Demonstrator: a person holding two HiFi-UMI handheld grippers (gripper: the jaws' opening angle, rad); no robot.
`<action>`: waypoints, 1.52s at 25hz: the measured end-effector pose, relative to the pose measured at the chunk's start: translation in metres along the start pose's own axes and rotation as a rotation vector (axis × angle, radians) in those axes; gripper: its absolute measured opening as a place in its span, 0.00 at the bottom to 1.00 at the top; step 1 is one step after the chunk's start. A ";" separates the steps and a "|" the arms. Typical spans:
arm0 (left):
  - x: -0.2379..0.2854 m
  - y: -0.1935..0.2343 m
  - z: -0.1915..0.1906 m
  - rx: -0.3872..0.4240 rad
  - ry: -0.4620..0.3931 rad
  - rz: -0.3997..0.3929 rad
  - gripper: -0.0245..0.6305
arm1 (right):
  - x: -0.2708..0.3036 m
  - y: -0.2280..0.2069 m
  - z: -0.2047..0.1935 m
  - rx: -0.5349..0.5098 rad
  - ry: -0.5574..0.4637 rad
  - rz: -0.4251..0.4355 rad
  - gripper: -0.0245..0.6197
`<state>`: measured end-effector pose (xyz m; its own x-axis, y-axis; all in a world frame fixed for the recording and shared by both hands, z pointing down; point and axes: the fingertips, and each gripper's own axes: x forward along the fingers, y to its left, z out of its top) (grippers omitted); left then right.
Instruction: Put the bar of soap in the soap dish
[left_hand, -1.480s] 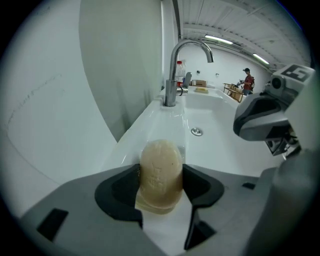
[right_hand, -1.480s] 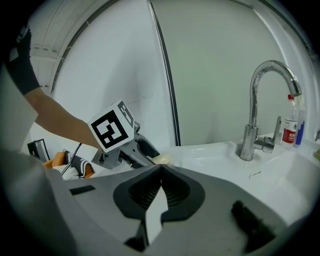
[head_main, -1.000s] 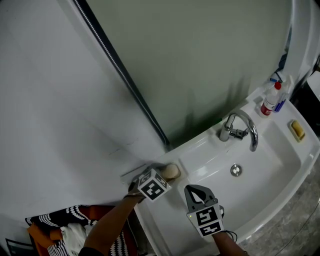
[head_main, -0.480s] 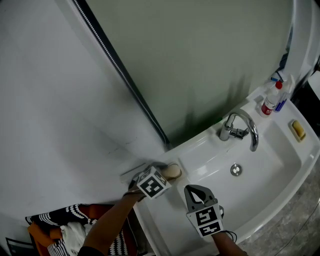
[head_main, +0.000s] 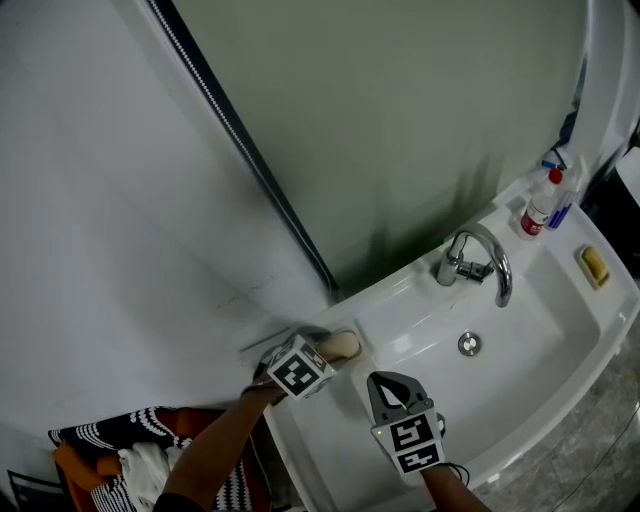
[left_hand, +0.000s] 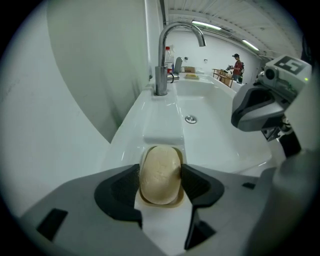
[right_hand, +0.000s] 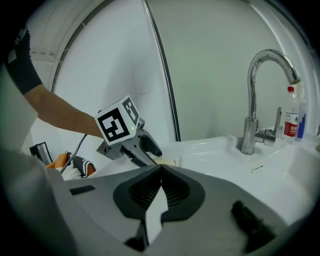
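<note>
Left gripper view: bar of soap (left_hand: 160, 174) lies lengthwise toward faucet (left_hand: 161, 60).

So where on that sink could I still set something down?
The basin around the drain is bare, as is the ledge between the soap dish and the faucet. It is crowded at the dish, where the left tool grips the bar of soap, and at the far corner with bottles. The right tool, shut, hangs over the front rim.

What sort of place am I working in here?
Likely a bathroom washstand, possibly a mock-up inside a workshop hall: a white ceramic sink, a curved chrome tap and an oval beige bar of soap.
</note>
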<state>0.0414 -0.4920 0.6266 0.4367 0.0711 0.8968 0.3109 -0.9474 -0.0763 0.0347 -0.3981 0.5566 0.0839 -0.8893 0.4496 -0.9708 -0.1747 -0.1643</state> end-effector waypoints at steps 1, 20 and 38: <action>-0.002 0.000 0.001 -0.014 -0.008 0.003 0.44 | -0.001 0.000 0.000 0.003 0.000 0.005 0.06; -0.073 -0.046 0.025 -0.320 -0.202 0.171 0.25 | -0.024 0.007 0.029 -0.033 -0.032 0.212 0.06; -0.118 -0.108 0.037 -0.660 -0.420 0.413 0.09 | -0.064 0.026 0.031 -0.129 -0.035 0.364 0.06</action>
<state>-0.0126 -0.3869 0.5134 0.7209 -0.3305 0.6091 -0.4341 -0.9005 0.0251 0.0116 -0.3593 0.4962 -0.2659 -0.8975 0.3520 -0.9587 0.2078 -0.1944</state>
